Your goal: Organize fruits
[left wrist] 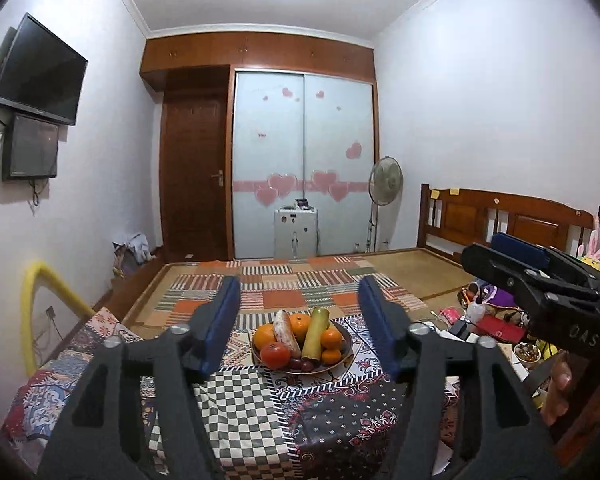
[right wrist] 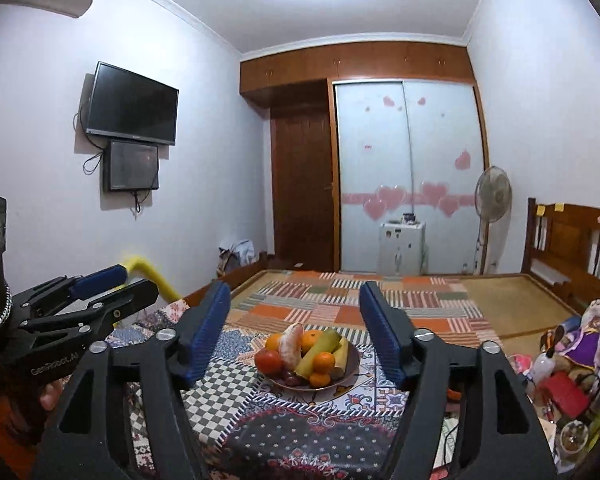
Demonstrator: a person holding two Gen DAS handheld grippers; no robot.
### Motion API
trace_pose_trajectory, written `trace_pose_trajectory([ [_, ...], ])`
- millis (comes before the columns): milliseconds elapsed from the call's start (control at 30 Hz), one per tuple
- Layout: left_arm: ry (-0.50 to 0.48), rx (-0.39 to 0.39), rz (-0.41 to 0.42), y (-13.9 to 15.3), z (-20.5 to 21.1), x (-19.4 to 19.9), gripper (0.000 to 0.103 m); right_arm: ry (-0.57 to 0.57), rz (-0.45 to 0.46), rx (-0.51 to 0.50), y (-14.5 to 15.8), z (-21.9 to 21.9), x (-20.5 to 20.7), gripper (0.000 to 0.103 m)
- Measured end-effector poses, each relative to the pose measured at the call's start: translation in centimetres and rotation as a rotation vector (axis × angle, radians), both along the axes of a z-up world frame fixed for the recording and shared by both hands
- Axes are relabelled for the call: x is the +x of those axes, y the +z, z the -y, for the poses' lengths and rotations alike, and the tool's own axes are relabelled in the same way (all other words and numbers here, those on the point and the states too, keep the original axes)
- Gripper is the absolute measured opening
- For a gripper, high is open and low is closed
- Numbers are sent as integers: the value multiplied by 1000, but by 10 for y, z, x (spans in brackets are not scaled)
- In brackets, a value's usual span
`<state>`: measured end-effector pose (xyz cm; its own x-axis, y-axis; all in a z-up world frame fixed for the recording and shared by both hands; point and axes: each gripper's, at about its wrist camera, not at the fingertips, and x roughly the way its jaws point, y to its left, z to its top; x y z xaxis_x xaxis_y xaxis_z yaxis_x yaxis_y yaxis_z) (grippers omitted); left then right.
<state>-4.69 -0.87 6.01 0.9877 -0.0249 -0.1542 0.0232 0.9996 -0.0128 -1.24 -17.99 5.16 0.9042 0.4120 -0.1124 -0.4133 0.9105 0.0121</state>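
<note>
A brown plate point(left wrist: 346, 354) of fruit sits on a patchwork cloth ahead of both grippers. It holds oranges point(left wrist: 265, 335), a red tomato point(left wrist: 275, 355), a peeled pale fruit point(left wrist: 286, 330), a green-yellow banana point(left wrist: 315, 334) and dark grapes point(left wrist: 302, 365). The same plate point(right wrist: 352, 360) shows in the right wrist view. My left gripper point(left wrist: 300, 312) is open and empty, held back from the plate. My right gripper point(right wrist: 294, 320) is open and empty, also short of the plate. The right gripper appears at the right of the left wrist view point(left wrist: 512, 264), the left one at the left of the right wrist view point(right wrist: 108, 288).
The patchwork cloth point(left wrist: 236, 412) covers the table. Clutter of toys, bottles and a red box point(right wrist: 564, 392) lies to the right. A bed with a patchwork mat point(left wrist: 284, 284) stretches behind the plate. A yellow tube point(left wrist: 36, 300) stands at the left.
</note>
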Motion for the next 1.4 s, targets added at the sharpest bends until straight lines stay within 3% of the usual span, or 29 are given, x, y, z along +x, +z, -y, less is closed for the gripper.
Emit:
trace_pose_trajectory([
  [300, 12, -10, 6, -1, 0, -12, 90, -48, 21, 5, -5, 4, -10, 92],
  [367, 17, -8, 9, -2, 0, -12, 93, -62, 22, 11, -7, 6, -12, 102],
  [600, 25, -6, 19, -4, 0, -18, 100, -76, 19, 20, -10, 9, -14, 103],
  [1400, 14, -2, 23, -3, 3, -19, 101, -78, 30, 15, -8, 10, -23, 103],
])
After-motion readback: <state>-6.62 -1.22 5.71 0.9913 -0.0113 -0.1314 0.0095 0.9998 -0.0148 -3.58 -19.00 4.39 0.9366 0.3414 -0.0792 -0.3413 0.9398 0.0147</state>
